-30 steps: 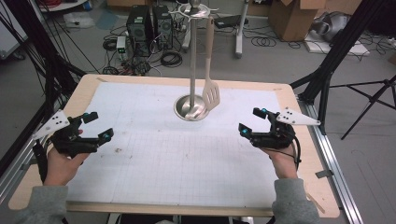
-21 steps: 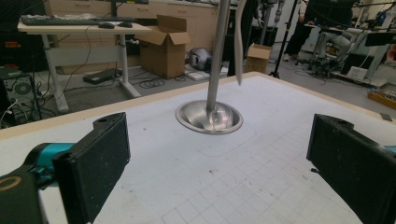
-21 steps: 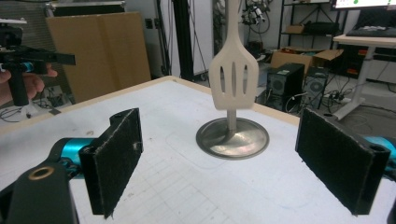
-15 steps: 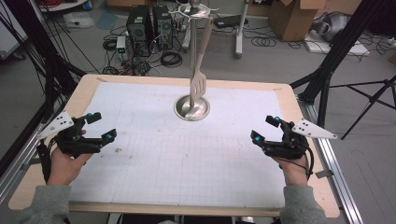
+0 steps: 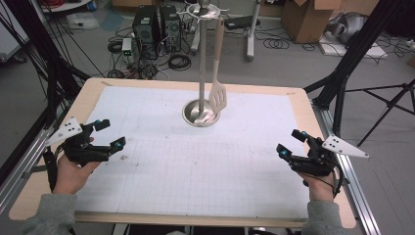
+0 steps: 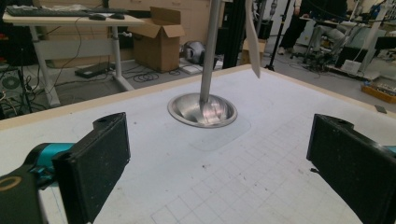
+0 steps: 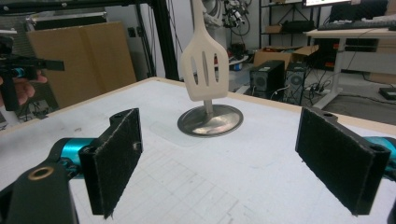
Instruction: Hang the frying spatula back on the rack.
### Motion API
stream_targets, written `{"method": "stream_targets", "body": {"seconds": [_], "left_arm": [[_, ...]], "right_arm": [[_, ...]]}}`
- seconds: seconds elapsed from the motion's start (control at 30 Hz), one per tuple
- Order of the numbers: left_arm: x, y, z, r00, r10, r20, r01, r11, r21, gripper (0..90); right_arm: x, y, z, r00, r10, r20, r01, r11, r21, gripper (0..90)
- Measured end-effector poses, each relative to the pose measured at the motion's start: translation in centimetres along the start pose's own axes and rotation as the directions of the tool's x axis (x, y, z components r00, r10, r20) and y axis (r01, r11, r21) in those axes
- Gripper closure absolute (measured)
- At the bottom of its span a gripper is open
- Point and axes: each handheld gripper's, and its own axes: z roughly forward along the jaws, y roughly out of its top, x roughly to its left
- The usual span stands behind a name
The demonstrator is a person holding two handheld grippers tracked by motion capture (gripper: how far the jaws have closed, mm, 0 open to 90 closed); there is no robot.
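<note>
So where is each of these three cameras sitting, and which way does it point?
High view: above the person's side of the table, looking forward and down; forearms, left gripper and right gripper show.
Left gripper view: rides the left gripper, looking between its open jaws at the metal stand.
Right gripper view: rides the right gripper, facing the slotted spatula; the other hand shows far left.
All three share stand and spatula.

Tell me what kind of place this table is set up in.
Probably a lab or workshop, not a kitchen: computer towers and tangled cables on the floor, cardboard boxes, and desks behind the table.
</note>
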Motion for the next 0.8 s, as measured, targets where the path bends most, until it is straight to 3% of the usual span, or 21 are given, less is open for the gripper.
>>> {"method": "stream_targets", "body": {"seconds": [0.2, 0.3, 0.7, 0.8], "left_arm": [[-0.1, -0.2, 0.1, 1.0, -0.001, 0.0, 0.001, 1.0, 0.009, 6.5], [0.0, -0.2, 0.1, 0.9998, -0.02, 0.009, 0.02, 0.9998, -0.002, 6.5], [1.4, -1.5, -0.8, 0.9959, -0.069, -0.058, 0.069, 0.9975, 0.01, 6.5], [1.8, -1.9, -1.1, 0.9941, -0.077, -0.076, 0.078, 0.9969, 0.01, 6.5]], "right_arm": [[-0.5, -0.7, -1.0, 1.0, 0.007, -0.004, -0.007, 1.0, 0.009, 13.9], [-0.7, -1.0, -1.3, 1.0, 0.003, -0.001, -0.003, 1.0, 0.013, 13.9], [-2.2, -2.4, -2.2, 0.9971, 0.034, 0.068, -0.035, 0.999, 0.02, 13.9], [-2.7, -2.8, -2.5, 0.9956, 0.07, 0.063, -0.071, 0.997, 0.009, 13.9]]}}
